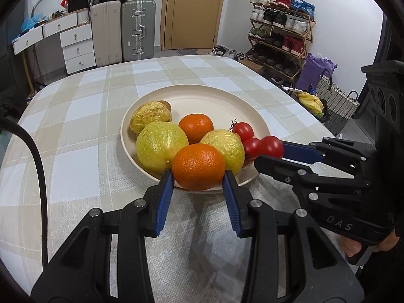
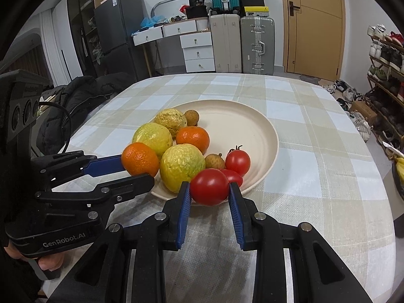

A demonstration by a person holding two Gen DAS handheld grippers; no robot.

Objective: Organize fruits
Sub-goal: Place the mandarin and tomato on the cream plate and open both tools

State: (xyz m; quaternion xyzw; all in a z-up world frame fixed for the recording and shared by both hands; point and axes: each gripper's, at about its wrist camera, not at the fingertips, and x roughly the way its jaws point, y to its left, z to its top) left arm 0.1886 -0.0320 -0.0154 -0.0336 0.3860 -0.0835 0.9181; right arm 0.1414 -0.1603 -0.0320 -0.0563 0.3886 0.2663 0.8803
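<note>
At the plate's (image 1: 141, 111) near rim, left gripper (image 1: 199, 176) fingers grasp a mandarin (image 1: 198, 166). Right gripper (image 2: 209, 189) fingers grasp a tomato (image 2: 209, 186).

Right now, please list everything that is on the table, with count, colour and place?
plate: one, cream, middle of table
tablecloth: one, beige and white check, covers table
oranges: two, orange; one on plate, one in left hand-held gripper
yellow-green fruits: three, plate's left side
tomatoes: three, red; two on plate, one in right hand-held gripper
small brown fruits: two, on plate
left hand-held gripper: shut on orange
right hand-held gripper: shut on tomato
</note>
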